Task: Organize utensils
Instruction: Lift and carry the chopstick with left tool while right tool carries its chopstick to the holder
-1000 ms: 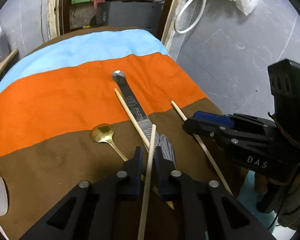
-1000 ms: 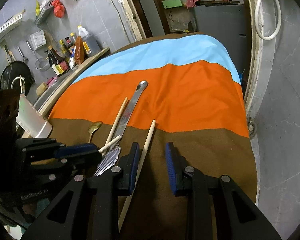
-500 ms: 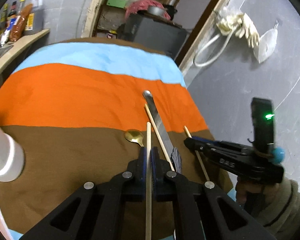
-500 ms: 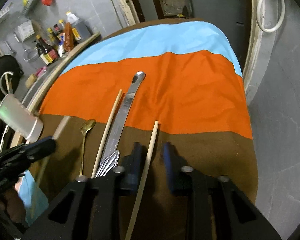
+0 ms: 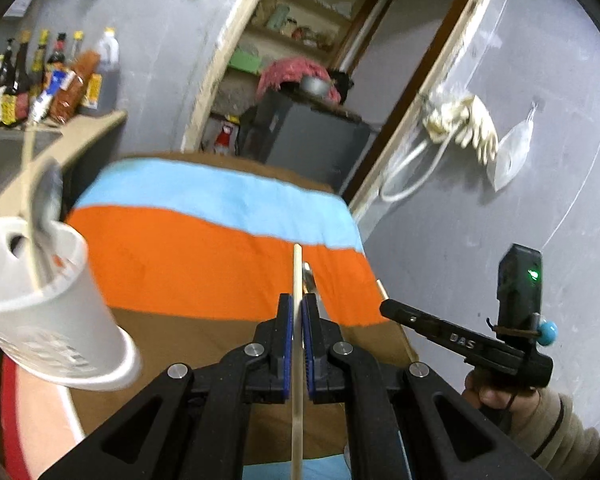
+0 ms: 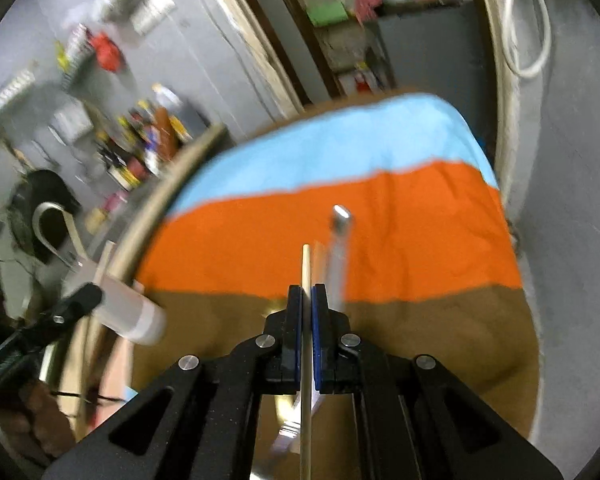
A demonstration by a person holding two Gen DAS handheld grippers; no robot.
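Both hand-held grippers pinching a chopstick apiece

Now each hand carries one wooden stick above the striped cloth. The left hand-held gripper (image 5: pixel 296 322) has its blue pads pressed together on a chopstick (image 5: pixel 297 360), which runs straight through the jaws and pokes out ahead of the tips, over the orange band of the tablecloth (image 5: pixel 188 256). Just beyond those tips a metal utensil (image 5: pixel 309 276) lies on the cloth, mostly hidden by the gripper. At the left edge of that view a white utensil cup (image 5: pixel 56 312) leans at a tilt, with a spoon (image 5: pixel 46 204) and another stick standing in it.

The right hand-held gripper (image 6: pixel 307 312) is likewise clamped on a second chopstick (image 6: pixel 306 360), held lengthwise between the pads with its end sticking out in front. Right of it, the long metal utensil (image 6: pixel 338 256) rests across the orange and brown bands, blurred. The white cup (image 6: pixel 128 308) shows at the left of this view, near the table edge, with the tip of the left gripper (image 6: pixel 76 300) close to it.

In the left view, the person's right hand (image 5: pixel 488 394) grips the handle of the right tool, sleeve at the wrist. Bottles (image 5: pixel 52 80) line a counter in the background
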